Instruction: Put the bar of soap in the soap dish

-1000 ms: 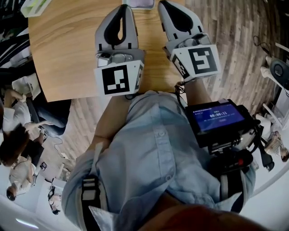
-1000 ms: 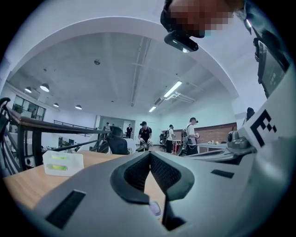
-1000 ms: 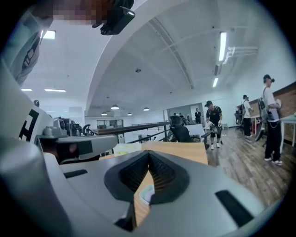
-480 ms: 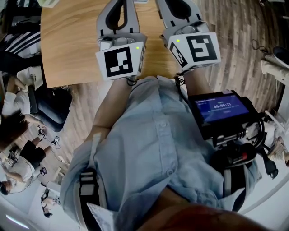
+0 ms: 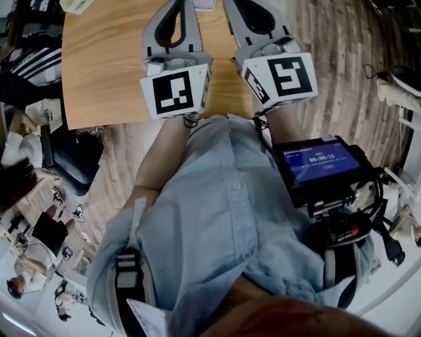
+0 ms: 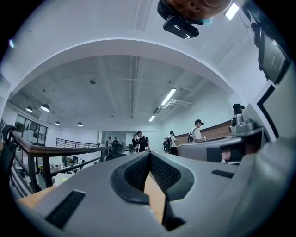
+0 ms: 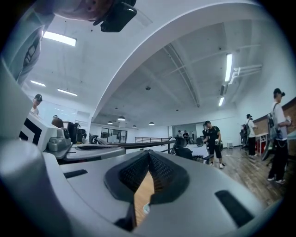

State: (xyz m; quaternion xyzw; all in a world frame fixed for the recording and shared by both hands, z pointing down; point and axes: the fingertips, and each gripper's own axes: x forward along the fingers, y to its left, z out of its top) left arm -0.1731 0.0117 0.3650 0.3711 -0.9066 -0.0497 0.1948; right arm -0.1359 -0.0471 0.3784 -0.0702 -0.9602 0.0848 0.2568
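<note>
A wooden counter [image 5: 105, 66] is standing on a plank floor [image 5: 348, 72]. A black device [image 5: 322, 164] is showing a lit blue screen beside a pale blue shirt [image 5: 217, 217]. Across the hall, people [image 7: 213, 141] are standing under strip lights [image 6: 167, 97] that are glowing on the ceiling.

Cut off at the head view's top edge: tips of left gripper [image 5: 174, 10] and right gripper [image 5: 253, 8], far end of desk [image 5: 105, 66], unidentifiable pale thing [image 5: 77, 5] upper left.
</note>
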